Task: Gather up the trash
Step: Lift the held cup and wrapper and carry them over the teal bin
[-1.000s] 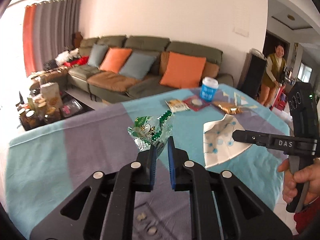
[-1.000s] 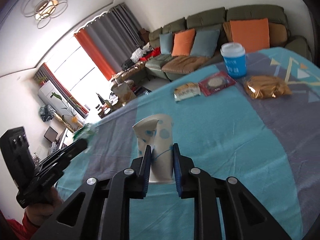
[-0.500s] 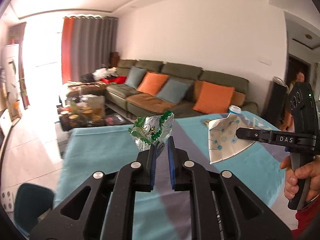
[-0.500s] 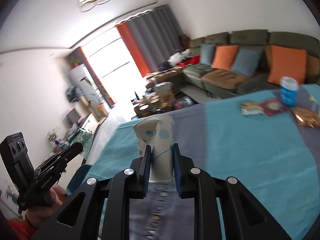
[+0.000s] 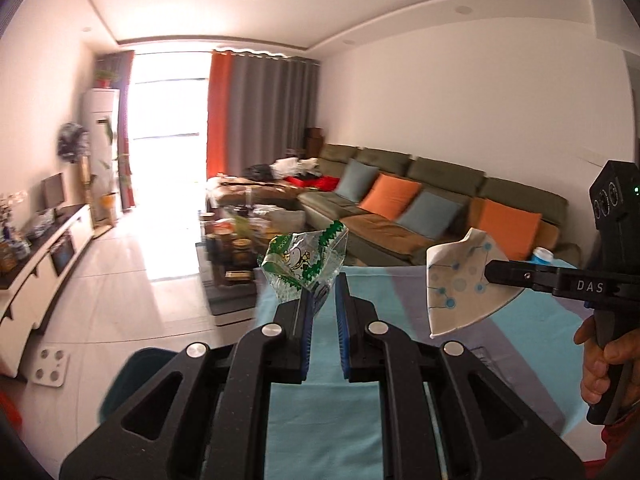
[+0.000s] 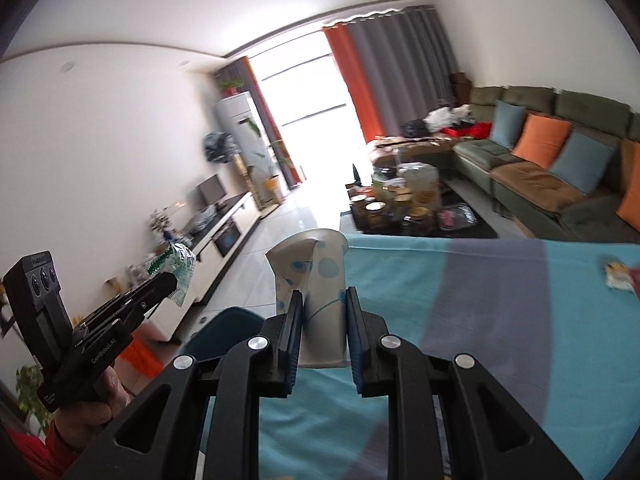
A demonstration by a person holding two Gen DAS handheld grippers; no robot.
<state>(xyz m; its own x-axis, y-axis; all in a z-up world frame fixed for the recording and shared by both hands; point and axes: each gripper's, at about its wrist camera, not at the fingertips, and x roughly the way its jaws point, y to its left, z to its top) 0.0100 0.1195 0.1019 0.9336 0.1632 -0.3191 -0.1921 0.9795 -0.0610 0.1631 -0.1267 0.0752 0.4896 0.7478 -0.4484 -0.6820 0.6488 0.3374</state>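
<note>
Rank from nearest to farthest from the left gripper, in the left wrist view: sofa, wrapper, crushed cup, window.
1. wrapper, pinched in the left gripper
2. crushed cup, to the right, in the right gripper
3. sofa, beyond the table
4. window, at the room's far end

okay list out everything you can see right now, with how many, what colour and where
Snack wrapper: one, clear with green print, pinched in left tongs.
Paper cup: one, crushed, white with blue dots, held in right tongs.
Tablecloth: one, teal and purple, on the table below.
Blue-lidded cup: one, far table edge.
Snack packets: two or so, blurred, right side of table.
Sofa: one, olive green, along the wall.
Cushions: orange and grey-blue, on sofa.
Coffee table: one, dark, cluttered with jars.
Curtains: orange and grey, by window.
Teal chair: one, beside table.
Left tongs: shut.
Right tongs: shut.
</note>
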